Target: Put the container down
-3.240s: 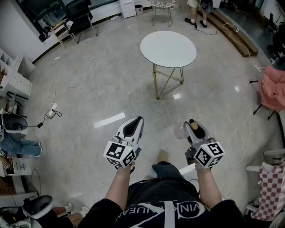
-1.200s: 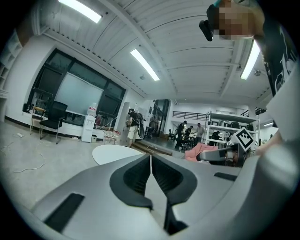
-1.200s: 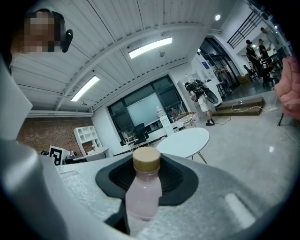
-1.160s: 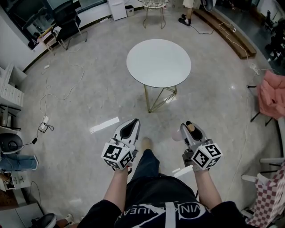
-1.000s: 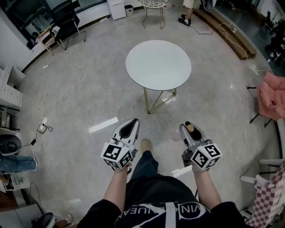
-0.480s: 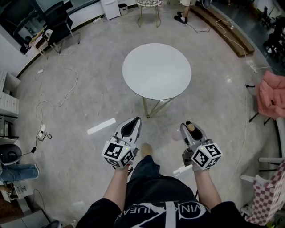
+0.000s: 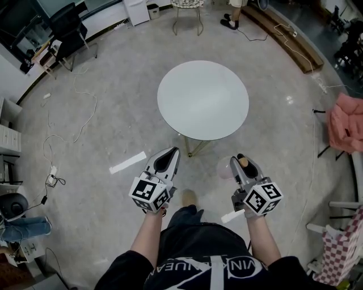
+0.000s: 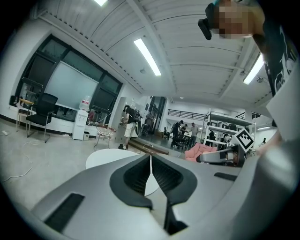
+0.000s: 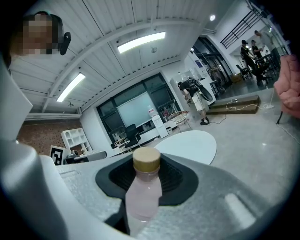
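Note:
The container is a small clear bottle (image 9: 144, 193) of pale pink liquid with a tan cap (image 9: 146, 159). My right gripper (image 9: 146, 180) is shut on it, the dark pads pressing its sides. In the head view the bottle (image 7: 225, 169) sticks out left of the right gripper (image 7: 241, 162), held over the floor. My left gripper (image 7: 167, 158) is beside it, shut, with nothing in it; its pads (image 8: 140, 174) meet in a thin line. A round white table (image 7: 202, 99) on gold wire legs stands just ahead of both grippers, also visible as the table (image 9: 190, 144) beyond the bottle.
Grey polished floor all round. A pink cloth (image 7: 346, 122) hangs on a chair at the right, and a checkered cloth (image 7: 343, 249) lies nearer. Cables (image 7: 68, 130) trail at the left. A black office chair (image 7: 65, 25), a wire chair (image 7: 187, 5) and a wooden platform (image 7: 289, 34) stand beyond the table.
The table has come closer and lower in the head view as the person walks toward it. Both grippers keep their pose, the bottle still gripped in the right one.

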A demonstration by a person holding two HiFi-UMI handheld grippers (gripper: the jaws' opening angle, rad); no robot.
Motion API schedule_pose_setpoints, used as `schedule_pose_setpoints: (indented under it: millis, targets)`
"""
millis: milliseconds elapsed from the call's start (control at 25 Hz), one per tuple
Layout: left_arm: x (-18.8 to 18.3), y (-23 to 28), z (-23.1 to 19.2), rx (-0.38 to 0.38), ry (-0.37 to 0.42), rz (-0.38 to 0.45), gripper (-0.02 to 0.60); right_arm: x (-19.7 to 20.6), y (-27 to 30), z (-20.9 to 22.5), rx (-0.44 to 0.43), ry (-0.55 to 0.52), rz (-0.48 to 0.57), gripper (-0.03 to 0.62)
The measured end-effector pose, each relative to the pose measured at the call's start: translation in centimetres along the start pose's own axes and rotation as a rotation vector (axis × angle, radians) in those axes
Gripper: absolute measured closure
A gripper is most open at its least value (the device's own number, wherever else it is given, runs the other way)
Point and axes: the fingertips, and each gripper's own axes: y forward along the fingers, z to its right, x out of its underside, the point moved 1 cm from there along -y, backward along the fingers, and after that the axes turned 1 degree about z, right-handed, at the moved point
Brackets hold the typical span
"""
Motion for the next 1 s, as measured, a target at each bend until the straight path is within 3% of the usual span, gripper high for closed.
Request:
schedule_pose_setpoints:
  millis: [520, 1000]
  targets:
    - [-0.3, 1.3, -5.2, -0.017, -0.017, -0.007, 0.566, -0.7, 5.7, -0.4, -0.011, -0.011, -0.006, 0.467]
    - [0.4, 2.2, -4.6, 0.003, -0.031, -0.018, 0.566, -1.5, 6.8, 0.7, -0.006, -0.017, -0.010, 0.467]
